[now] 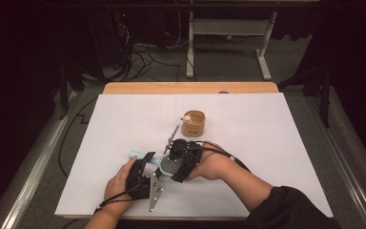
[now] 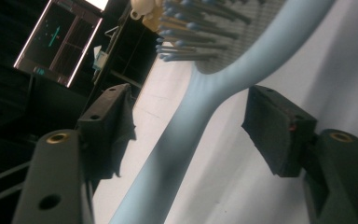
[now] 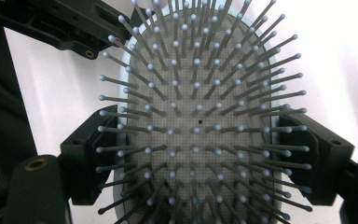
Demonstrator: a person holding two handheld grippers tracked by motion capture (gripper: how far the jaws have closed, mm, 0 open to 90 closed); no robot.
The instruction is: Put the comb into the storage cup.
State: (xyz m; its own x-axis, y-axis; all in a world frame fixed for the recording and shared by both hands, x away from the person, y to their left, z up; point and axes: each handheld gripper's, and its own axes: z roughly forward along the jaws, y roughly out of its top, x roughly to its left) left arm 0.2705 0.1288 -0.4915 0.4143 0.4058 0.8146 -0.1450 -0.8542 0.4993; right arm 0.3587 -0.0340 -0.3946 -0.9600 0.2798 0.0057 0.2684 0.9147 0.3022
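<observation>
Brush [image 1: 167, 165]: a pale blue hairbrush near the front middle of the tabletop [image 1: 267, 143], bristle side up, handle pointing toward the left hand-held gripper.
Brush head: oval, grey cushion, thin pins with rounded tips; in the right gripper view it sits between that gripper's two jaws [image 3: 200, 121].
Brush handle: in the left gripper view it runs up between the jaws from the bottom edge and widens into the head [image 2: 186, 126].
Right hand-held gripper [image 1: 178, 164]: closed on the brush head, one jaw against each long side of the rim; the person's right hand is behind it.
Left hand-held gripper [image 1: 145, 164]: jaws about half open and astride the handle; clear space shows between each pad and the handle, so no grip.
Left pads [image 2: 279, 130]: black, squarish, the handle roughly midway between them.
Cup [image 1: 194, 123]: a small round wooden cup farther back on the tabletop, well apart from the brush, with a small pale object at its rim, too small to tell for sure.
Tabletop: white sheet over a wooden edge at the far side.
</observation>
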